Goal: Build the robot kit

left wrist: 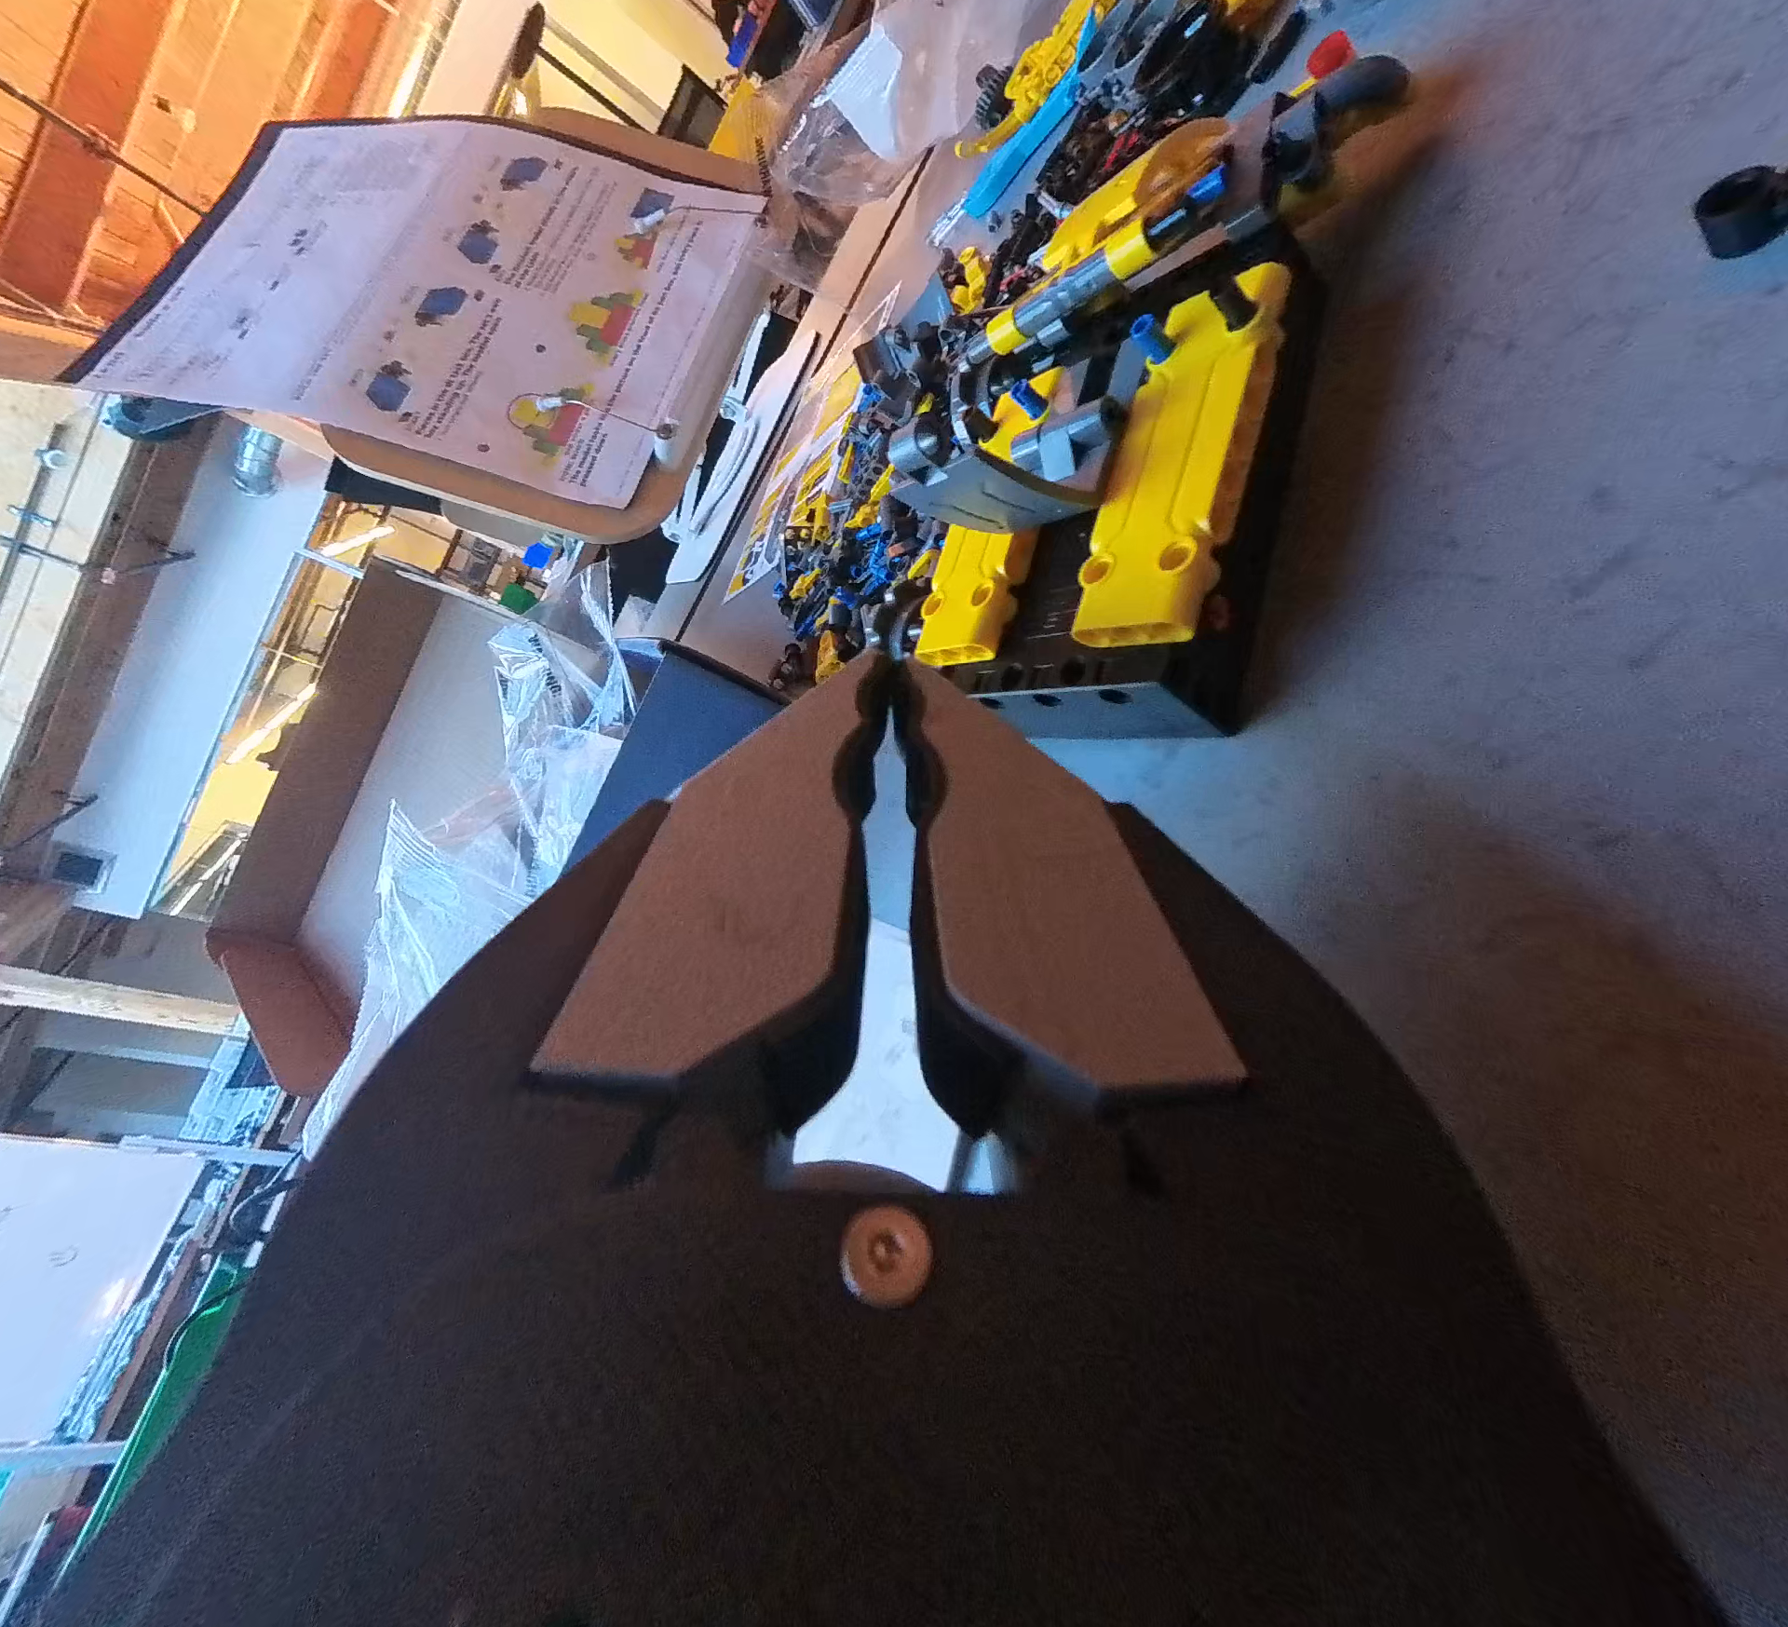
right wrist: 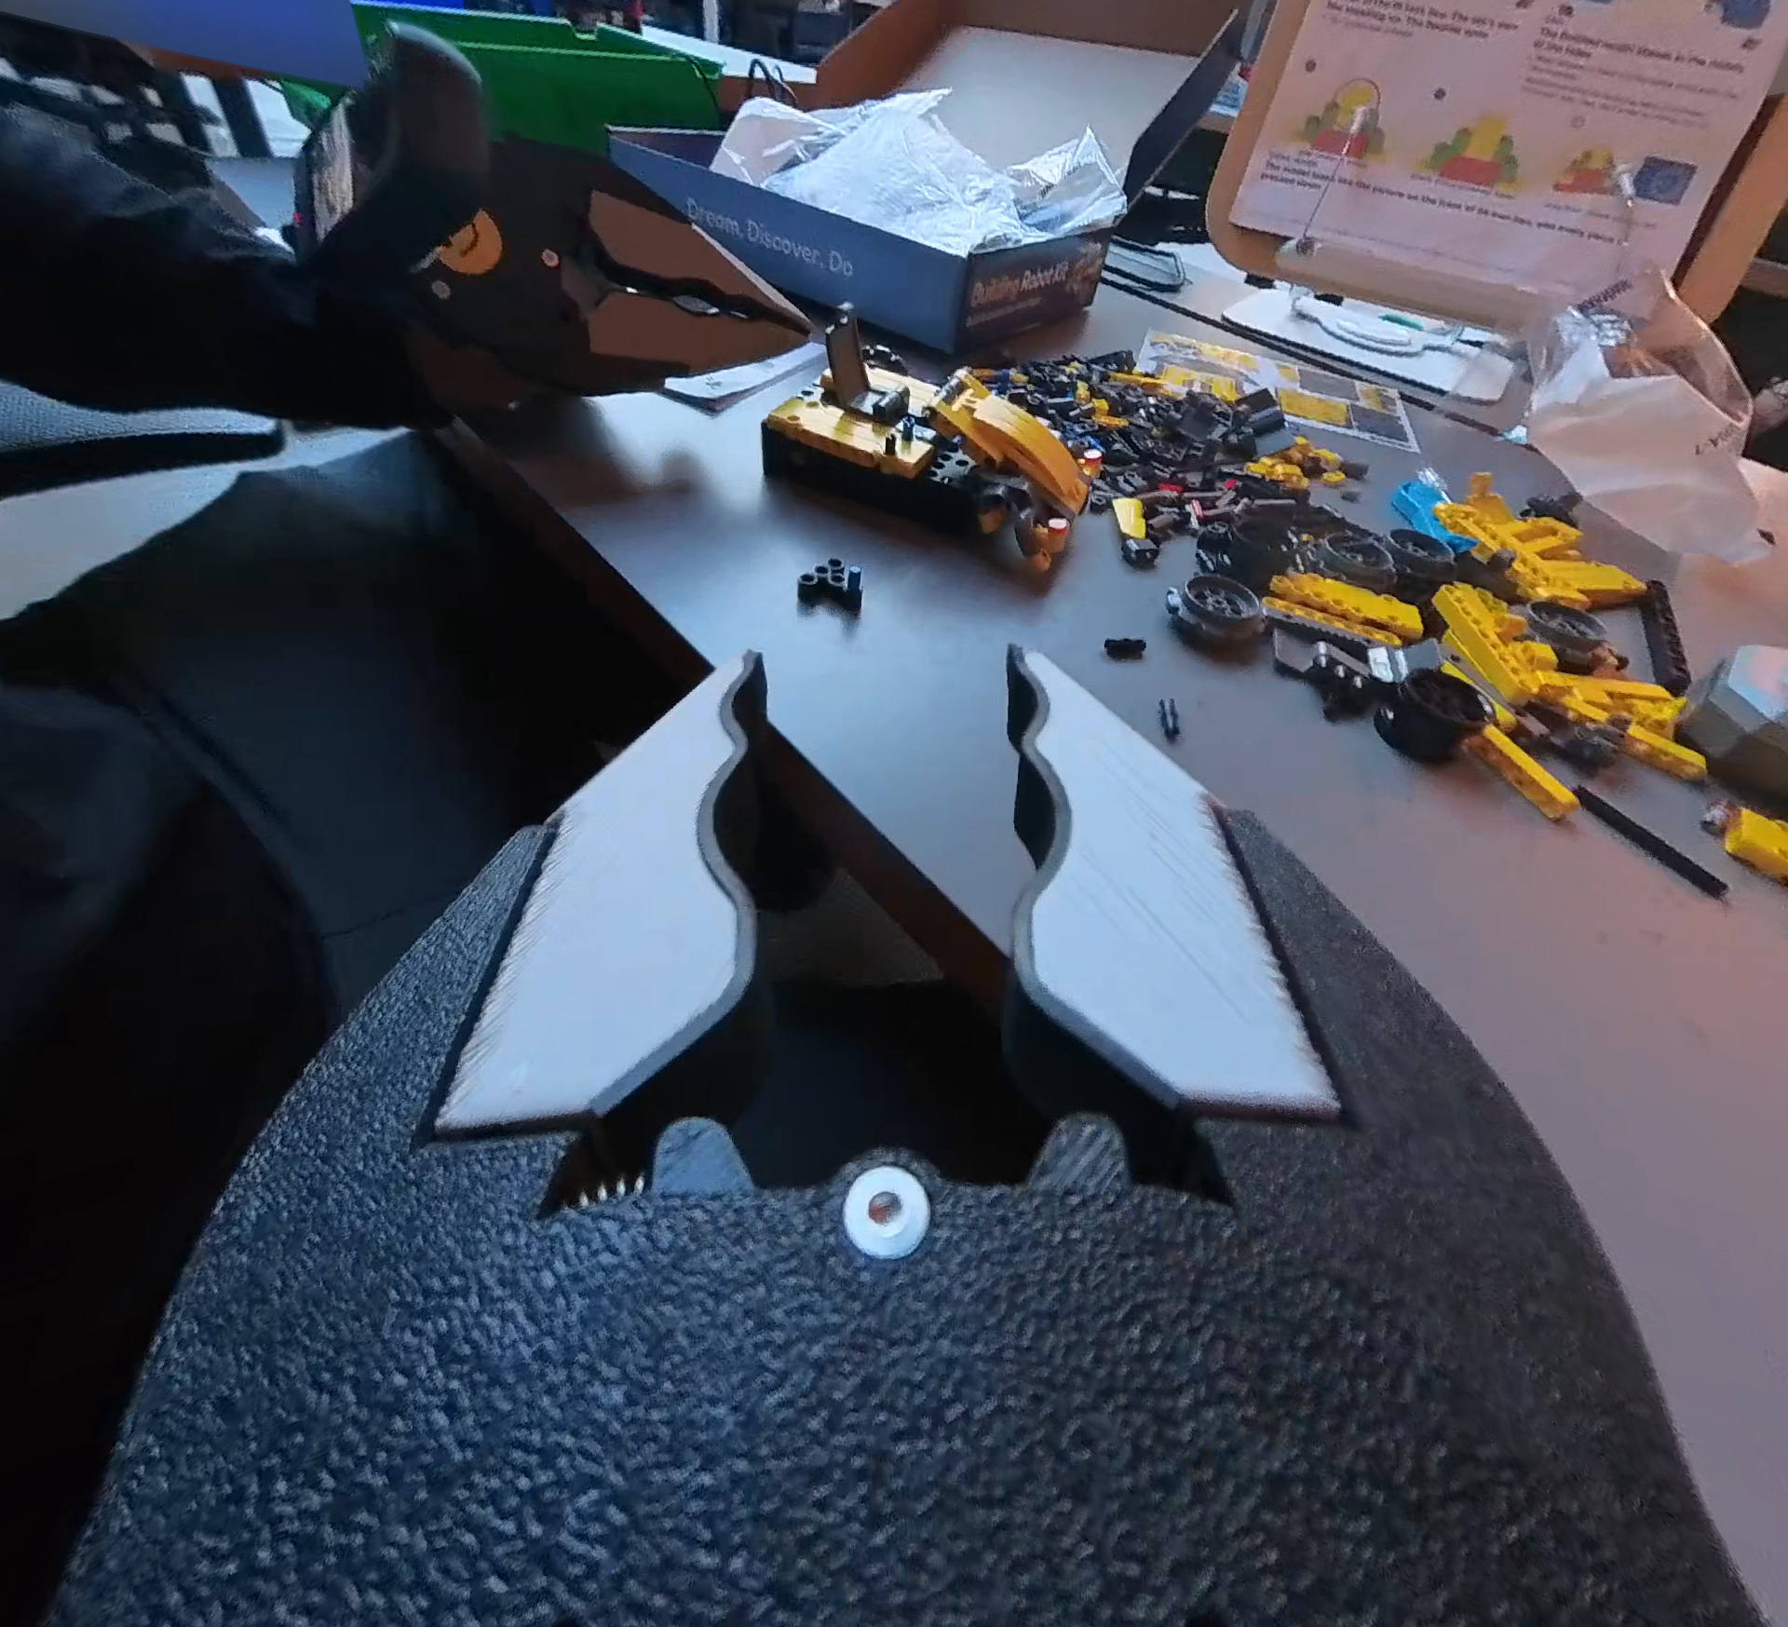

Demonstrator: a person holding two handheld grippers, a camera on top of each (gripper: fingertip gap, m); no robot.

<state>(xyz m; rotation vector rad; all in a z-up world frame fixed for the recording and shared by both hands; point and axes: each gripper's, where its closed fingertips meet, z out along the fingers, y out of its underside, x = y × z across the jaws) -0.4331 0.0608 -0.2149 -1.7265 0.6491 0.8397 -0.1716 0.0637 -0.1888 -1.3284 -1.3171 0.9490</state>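
Observation:
My left gripper (left wrist: 885, 676) is shut, its tips just short of a partly built yellow and black brick model (left wrist: 1142, 536) on the grey table. A small grey part (left wrist: 892, 627) shows right at the tips; I cannot tell whether it is pinched. The right wrist view shows that gripper (right wrist: 803, 323) tilted down beside the model (right wrist: 900, 458), close to a grey upright piece (right wrist: 847, 361). My right gripper (right wrist: 882, 671) is open and empty, held over the table's near edge. A small black connector (right wrist: 832, 584) lies just beyond its fingertips.
A pile of loose yellow, black and grey parts and wheels (right wrist: 1403, 613) covers the table's right side. A blue box of plastic bags (right wrist: 871, 265) stands behind the model. A printed sheet on a stand (right wrist: 1509, 81) and a clear bag (right wrist: 1645, 439) are at back right. A person's dark sleeve (right wrist: 145, 303) is at left. Both grippers' tips are roughly 15 centimeters from the small black connector (right wrist: 832, 584).

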